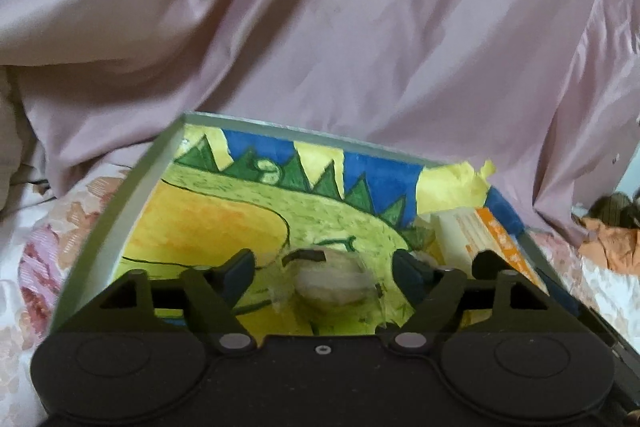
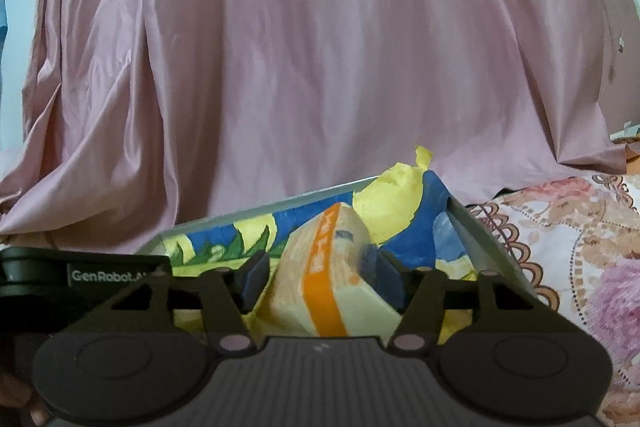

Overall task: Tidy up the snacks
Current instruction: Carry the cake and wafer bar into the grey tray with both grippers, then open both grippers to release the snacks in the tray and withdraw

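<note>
Left wrist view: the left gripper [image 1: 320, 267] is hovering inside the painted box [image 1: 120, 227], jaws standing apart, released, around a clear-wrapped pale snack [image 1: 332, 279] lying on the box floor; the fingers [image 1: 236, 271] are not pressing it. A cream-and-orange packet [image 1: 480, 239] is sitting by the box's right wall.

Right wrist view: the right gripper [image 2: 316, 279] is straddling the cream-and-orange packet [image 2: 320, 283] in the box [image 2: 480, 239], jaws parted, pads not clearly pressing. Pink cloth [image 2: 320, 47] is hanging behind.

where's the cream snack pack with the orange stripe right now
The cream snack pack with the orange stripe lies inside the grey box, between the open right gripper fingers.
</note>
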Demonstrator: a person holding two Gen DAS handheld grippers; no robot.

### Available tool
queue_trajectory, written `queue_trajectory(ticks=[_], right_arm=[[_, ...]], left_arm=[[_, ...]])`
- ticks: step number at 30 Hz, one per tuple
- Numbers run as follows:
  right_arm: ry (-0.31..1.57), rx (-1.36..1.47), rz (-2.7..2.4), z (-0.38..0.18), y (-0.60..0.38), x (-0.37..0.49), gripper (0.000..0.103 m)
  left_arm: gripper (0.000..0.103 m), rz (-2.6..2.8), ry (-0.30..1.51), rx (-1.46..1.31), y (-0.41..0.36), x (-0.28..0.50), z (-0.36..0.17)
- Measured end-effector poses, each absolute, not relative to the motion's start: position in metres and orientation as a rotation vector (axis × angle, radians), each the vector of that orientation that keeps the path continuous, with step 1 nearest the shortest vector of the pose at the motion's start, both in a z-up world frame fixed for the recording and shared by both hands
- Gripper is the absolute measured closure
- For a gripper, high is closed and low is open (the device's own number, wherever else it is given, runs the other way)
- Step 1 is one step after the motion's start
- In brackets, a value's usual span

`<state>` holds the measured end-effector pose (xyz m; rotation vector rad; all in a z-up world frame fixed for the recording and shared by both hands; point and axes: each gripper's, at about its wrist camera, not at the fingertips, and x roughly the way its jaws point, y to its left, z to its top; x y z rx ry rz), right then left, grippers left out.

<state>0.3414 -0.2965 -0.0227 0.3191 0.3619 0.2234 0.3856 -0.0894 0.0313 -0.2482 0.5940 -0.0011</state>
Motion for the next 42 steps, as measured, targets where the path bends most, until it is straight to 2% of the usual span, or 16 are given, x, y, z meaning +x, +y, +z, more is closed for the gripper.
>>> queue_trajectory(ticks=[6, 12, 26, 42], right_arm=[[0.315, 0.310, 0.194, -0.011, -0.299, 0.328, 0.015], [0.202, 0.253, 0.159, 0.014, -0.302, 0.291, 0.000], [0.037, 0.223, 0.132, 0.052, -0.307, 0.192, 0.000], [0.062, 0.147, 0.190, 0.054, -0.280, 0.101, 0.000]], left_arm=[[0.003, 0.017, 0.456, -0.293, -0.082, 0.357, 0.053], [0.001, 0.013, 0.359, -0.261, -0.085, 0.322, 0.079], [0.001, 0.020, 0.282, -0.193, -0.065, 0.225, 0.115], [0.001, 0.018, 0.332, -0.154, -0.015, 0.136, 0.099]])
